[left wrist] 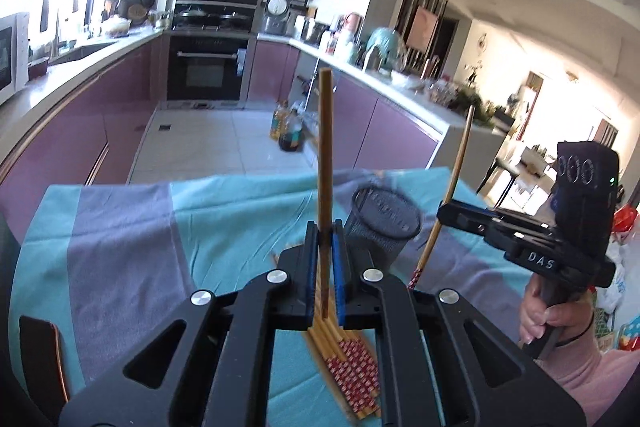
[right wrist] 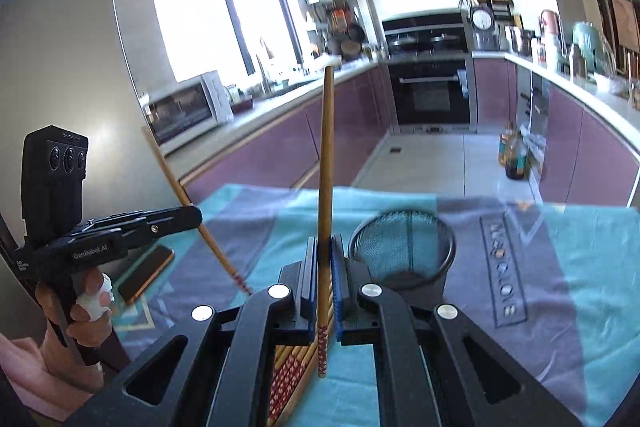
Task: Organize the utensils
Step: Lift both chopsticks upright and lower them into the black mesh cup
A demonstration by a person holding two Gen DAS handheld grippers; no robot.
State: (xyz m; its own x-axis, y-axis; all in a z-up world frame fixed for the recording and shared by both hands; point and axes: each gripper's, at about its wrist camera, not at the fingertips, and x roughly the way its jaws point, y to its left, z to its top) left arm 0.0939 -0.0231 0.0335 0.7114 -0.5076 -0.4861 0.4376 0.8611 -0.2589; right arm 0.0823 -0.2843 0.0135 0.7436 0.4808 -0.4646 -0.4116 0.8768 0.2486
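In the left wrist view, our left gripper point(left wrist: 325, 235) filled the lower centre of the frame, its blue-padded fingers point(left wrist: 311, 267) closed on a single chopstick point(left wrist: 325, 163) that stood nearly upright, its plain end reaching to the middle of the picture. Below the fingers, at the bottom centre, a bundle of chopsticks point(left wrist: 344, 367) with red-patterned ends lay flat on the teal and grey cloth point(left wrist: 120, 247). Just right of the gripper stood the dark mesh holder point(left wrist: 384, 223), upright on the cloth and somewhat blurred. At the right edge we saw our right gripper point(left wrist: 444, 213), held in a hand point(left wrist: 548, 319), clamped around a second chopstick point(left wrist: 448, 195) that leaned slightly, patterned end low.

In the right wrist view, the right gripper point(right wrist: 325, 247) sat lower centre, its fingers point(right wrist: 309, 267) shut on that second chopstick point(right wrist: 325, 187), upright, with the red-patterned end hanging just under the pads. The bundle point(right wrist: 292, 375) lay beneath it at the bottom of the frame, and the mesh holder point(right wrist: 404, 251) stood just to the right, its rim open to the camera. At the left edge, the left gripper point(right wrist: 198, 217) pinched its chopstick point(right wrist: 188, 203), which slanted from upper left down toward centre. A dark flat object with a copper edge point(right wrist: 146, 273) lay on the cloth beneath it.
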